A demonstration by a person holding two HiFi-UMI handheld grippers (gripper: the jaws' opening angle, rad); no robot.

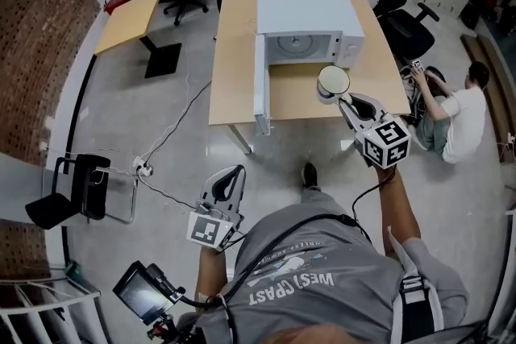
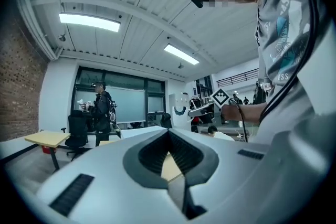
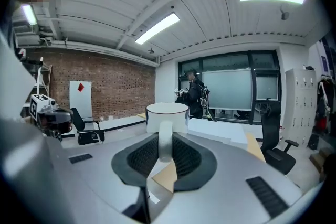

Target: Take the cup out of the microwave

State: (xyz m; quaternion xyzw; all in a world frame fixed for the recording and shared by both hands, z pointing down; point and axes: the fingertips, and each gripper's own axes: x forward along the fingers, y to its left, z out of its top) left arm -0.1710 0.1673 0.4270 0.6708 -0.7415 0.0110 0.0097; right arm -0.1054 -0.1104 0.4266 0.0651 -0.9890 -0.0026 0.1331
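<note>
The cup is clamped by its handle in the right gripper, already outside the microwave. The left gripper is closed on nothing.

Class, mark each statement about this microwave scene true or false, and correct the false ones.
1. The microwave has its door open. True.
2. The cup sits inside the microwave. False: it is outside, in front of the opening, above the table.
3. The right gripper grips the cup by its handle. True.
4. The left gripper holds the cup too. False: it has nothing between its jaws and is near the person's body, away from the table.
5. A second person is down on the floor beside the table. True.
</note>
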